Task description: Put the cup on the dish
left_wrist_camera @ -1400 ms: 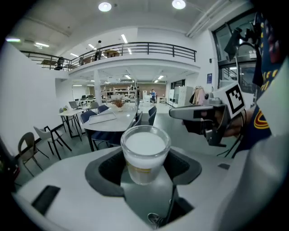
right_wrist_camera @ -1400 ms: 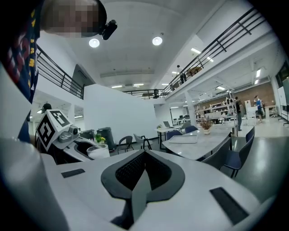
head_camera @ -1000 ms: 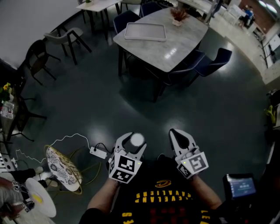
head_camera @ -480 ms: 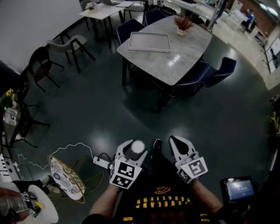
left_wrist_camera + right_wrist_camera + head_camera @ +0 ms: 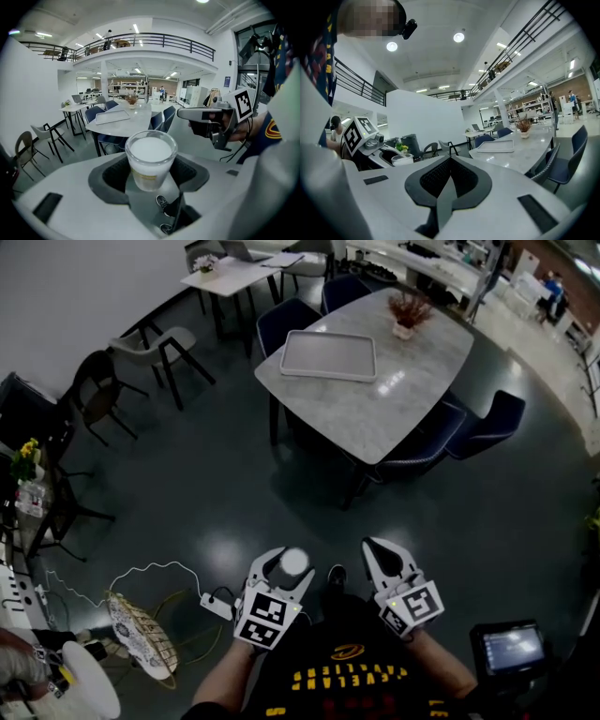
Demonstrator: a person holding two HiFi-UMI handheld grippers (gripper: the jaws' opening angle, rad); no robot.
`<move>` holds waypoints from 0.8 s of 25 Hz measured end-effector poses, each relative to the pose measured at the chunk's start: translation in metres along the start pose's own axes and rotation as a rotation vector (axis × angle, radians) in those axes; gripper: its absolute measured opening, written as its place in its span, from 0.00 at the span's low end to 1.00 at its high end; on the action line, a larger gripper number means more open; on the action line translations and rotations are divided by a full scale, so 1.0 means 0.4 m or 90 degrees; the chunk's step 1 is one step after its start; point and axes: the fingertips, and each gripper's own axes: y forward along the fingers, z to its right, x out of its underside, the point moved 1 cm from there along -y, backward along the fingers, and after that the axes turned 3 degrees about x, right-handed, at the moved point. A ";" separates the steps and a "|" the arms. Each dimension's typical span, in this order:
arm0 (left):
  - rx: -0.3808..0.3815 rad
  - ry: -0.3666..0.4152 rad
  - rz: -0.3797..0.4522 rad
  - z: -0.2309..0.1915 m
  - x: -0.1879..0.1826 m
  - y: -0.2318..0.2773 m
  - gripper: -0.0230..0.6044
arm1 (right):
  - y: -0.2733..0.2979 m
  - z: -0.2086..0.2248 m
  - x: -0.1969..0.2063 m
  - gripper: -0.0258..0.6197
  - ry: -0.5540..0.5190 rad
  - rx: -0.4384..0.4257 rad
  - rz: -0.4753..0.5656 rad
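Person: black short-sleeved tee [image 5: 349, 681] w/ yellow block lettering + small yellow logo on chest. Left gripper [image 5: 284, 561] & right gripper [image 5: 377, 547]: pale grey/white plastic shells, tapered jaws, black ribbed pads [image 5: 434, 180] inside. Rear of each: white marker cube [image 5: 261, 615] w/ black square codes on its faces.

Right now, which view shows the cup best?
The left gripper view: the cup stands upright and close between the fingers, its rim and white inside clear. The head view shows only its pale top. The right gripper view shows it small at the far left, partly hidden.
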 end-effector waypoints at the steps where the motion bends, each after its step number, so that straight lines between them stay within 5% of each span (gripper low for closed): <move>1: -0.005 -0.002 0.000 -0.010 -0.017 0.013 0.45 | 0.014 0.020 -0.012 0.04 0.000 -0.004 0.001; 8: -0.028 -0.006 0.009 -0.037 -0.124 0.092 0.45 | 0.083 0.152 -0.065 0.05 0.000 -0.017 0.008; 20: -0.031 -0.025 0.012 -0.160 -0.176 0.166 0.45 | 0.225 0.211 -0.087 0.05 -0.003 -0.030 -0.005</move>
